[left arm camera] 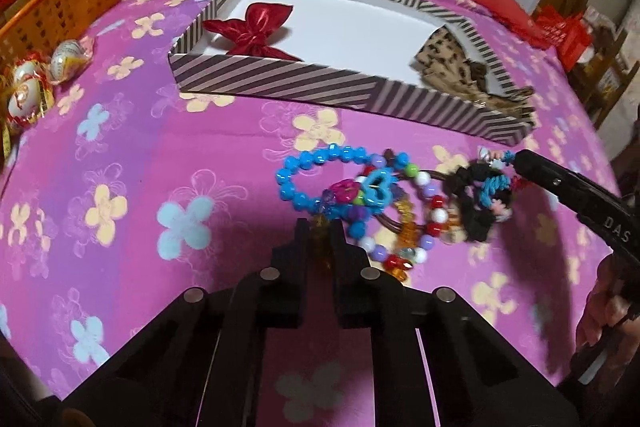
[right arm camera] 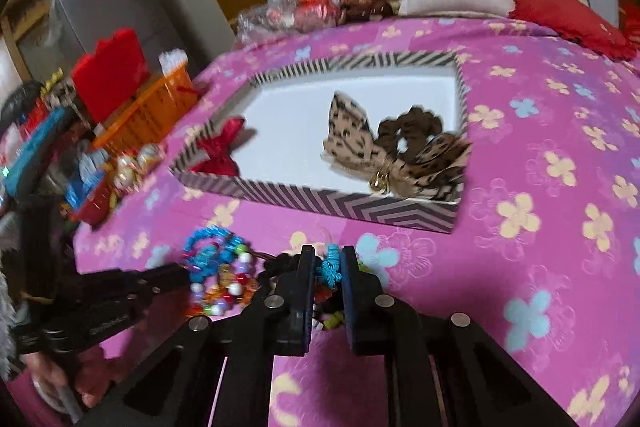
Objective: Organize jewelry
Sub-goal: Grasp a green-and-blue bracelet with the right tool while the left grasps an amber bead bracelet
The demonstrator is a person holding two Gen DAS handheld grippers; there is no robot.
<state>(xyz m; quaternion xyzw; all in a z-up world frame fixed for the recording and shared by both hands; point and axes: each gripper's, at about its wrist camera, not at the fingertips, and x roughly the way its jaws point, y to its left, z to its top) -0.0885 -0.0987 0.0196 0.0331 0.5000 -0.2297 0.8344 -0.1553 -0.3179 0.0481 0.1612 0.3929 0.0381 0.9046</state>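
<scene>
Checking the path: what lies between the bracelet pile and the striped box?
Only bare flowered bedspread separates the bracelet pile from the striped box, shown in both wrist views.

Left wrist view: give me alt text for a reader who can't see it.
The left gripper closes on an amber bead strand at the edge of a tangled pile of bead bracelets on a pink floral bedspread. Beyond lies an open striped box holding a red bow.
</scene>
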